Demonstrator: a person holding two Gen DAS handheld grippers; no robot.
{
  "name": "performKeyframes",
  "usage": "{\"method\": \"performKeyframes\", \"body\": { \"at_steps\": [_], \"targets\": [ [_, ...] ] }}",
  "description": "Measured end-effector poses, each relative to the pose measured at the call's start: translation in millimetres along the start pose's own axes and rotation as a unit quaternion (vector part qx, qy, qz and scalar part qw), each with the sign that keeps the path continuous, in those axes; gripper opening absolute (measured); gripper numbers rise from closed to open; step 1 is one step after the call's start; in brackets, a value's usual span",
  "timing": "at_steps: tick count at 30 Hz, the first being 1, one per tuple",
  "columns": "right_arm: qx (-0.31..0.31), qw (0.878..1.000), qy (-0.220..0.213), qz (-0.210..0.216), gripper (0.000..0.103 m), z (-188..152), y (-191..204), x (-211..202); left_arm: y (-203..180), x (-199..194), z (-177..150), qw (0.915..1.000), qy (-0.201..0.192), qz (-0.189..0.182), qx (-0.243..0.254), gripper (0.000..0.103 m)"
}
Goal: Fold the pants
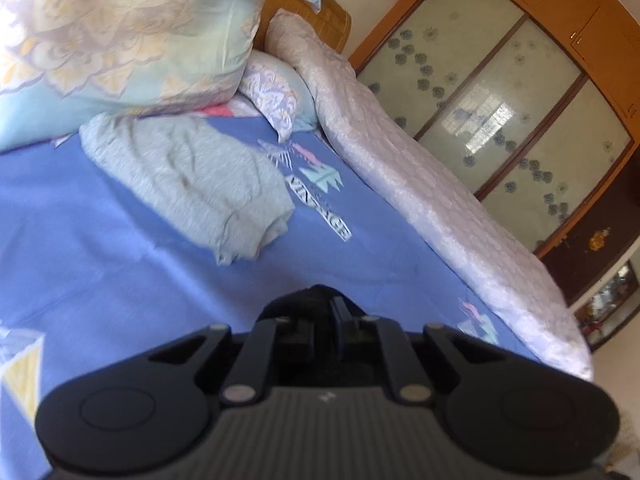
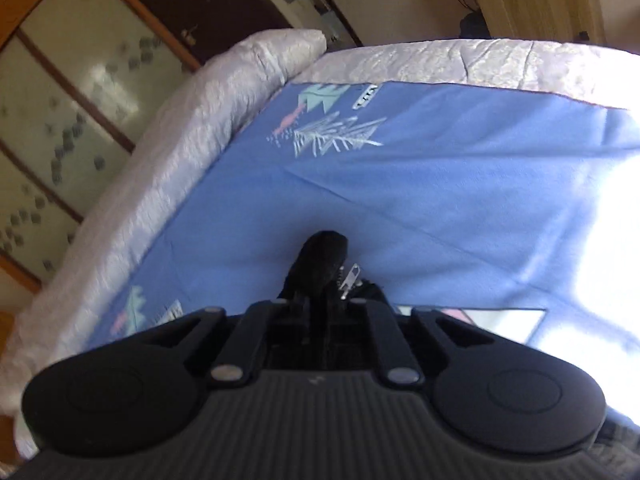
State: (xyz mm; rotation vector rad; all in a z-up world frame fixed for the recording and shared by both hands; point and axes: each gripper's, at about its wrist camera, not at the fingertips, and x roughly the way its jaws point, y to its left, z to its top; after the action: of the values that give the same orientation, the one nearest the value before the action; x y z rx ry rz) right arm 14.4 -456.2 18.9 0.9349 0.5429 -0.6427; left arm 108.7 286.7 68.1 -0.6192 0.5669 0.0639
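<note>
your left gripper (image 1: 320, 300): jaws clamped on black pants (image 1: 308, 296); right gripper (image 2: 324, 280): jaws pinching pants at zipper (image 2: 350, 276), lower centre; risk: thin bite slips, pants drop onto blue sheet (image 2: 440, 200).

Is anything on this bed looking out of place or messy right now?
One thing: a grey garment lies crumpled in a loose heap on the blue sheet near the pillows, not folded. Each tool, left and right, has black fabric bunched between its fingers.
</note>
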Motion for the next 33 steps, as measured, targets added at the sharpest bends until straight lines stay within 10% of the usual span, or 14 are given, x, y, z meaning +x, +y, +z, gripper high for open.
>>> {"method": "performKeyframes", "body": {
  "at_steps": [1,2,10,18,19,21,25,27,28,33],
  "targets": [
    [-0.002,1.0,-0.001,-0.02,0.068,0.5,4.0,5.7,-4.0,13.8,-2.6,0.9998,0.005,0.017,0.007,0.018],
    [-0.011,0.999,-0.006,-0.048,0.072,-1.1,6.9,6.8,-5.8,27.3,-7.6,0.999,0.026,0.035,0.005,0.024],
    [-0.062,0.997,0.031,-0.031,0.071,-17.6,-52.4,-22.5,22.1,-17.8,-53.5,0.9975,0.054,0.032,0.034,0.056],
    [-0.007,0.996,0.088,0.005,0.07,-46.9,-56.9,-1.1,84.9,-99.9,-67.0,0.9941,0.086,0.042,-0.05,0.075],
    [-0.02,0.995,0.095,-0.001,0.065,-52.8,-50.1,6.6,89.8,-103.5,-71.9,0.992,0.101,0.04,-0.064,0.077],
    [-0.065,0.993,0.095,-0.029,0.003,-63.0,-35.3,16.8,94.9,-109.2,-84.2,0.9884,0.123,0.034,-0.083,0.077],
    [-0.048,0.996,0.045,-0.063,0.007,-55.8,-39.3,11.4,89.4,-115.9,-100.7,0.9865,0.143,0.036,-0.071,0.077],
    [-0.041,0.995,0.025,-0.083,0.03,-53.8,-45.2,-5.5,87.9,-117.5,-107.1,0.985,0.156,0.026,-0.068,0.077],
    [-0.043,0.995,0.023,-0.085,0.058,-52.0,-48.3,-16.5,87.9,-118.0,-110.1,0.9845,0.16,0.022,-0.068,0.077],
    [-0.069,0.997,0.035,0.011,0.062,-62.4,-84.9,-105.3,93.1,-119.5,-130.1,0.9781,0.183,0.005,-0.1,0.077]
  ]
}}
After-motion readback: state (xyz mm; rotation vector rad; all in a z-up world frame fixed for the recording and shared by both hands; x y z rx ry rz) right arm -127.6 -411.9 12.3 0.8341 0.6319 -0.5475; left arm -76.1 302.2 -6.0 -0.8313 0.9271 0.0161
